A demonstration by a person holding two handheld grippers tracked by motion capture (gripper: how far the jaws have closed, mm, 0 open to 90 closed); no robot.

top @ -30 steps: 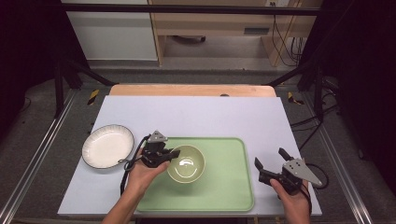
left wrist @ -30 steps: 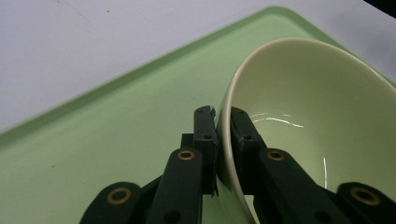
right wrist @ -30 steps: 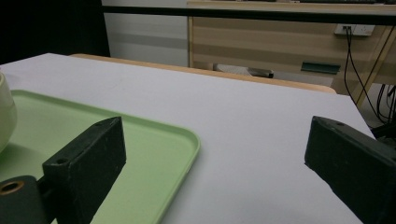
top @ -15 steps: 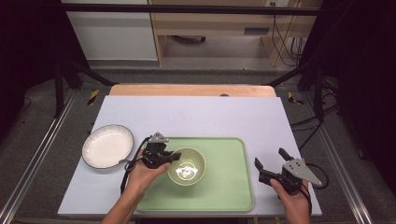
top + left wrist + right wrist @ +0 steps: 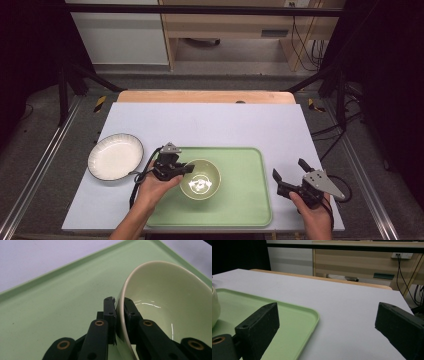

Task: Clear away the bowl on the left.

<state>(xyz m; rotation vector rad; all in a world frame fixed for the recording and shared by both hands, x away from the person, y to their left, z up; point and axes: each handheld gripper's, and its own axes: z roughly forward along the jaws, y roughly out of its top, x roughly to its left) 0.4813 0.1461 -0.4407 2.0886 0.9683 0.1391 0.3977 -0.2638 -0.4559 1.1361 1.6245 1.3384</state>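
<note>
Two grippers on this bench [image 5: 210,125]. The left gripper [image 5: 181,169] has its jaws pinched on the rim of the green bowl [image 5: 200,178], one jaw inside the wall and one outside; the left gripper view makes that really clear, with the bowl's rim [image 5: 119,305] squeezed between them. That bowl is on the green tray [image 5: 245,200], in its left half, and it looks tipped in the left gripper view, though I can't tell if it's lifted off the tray. The right gripper [image 5: 290,176] is over the bare bench just past the tray's right edge, jaws spread wide apart with nothing between them. A white plate [image 5: 115,156] sits by itself on the bench left of the tray, near the left hand [image 5: 152,190].
</note>
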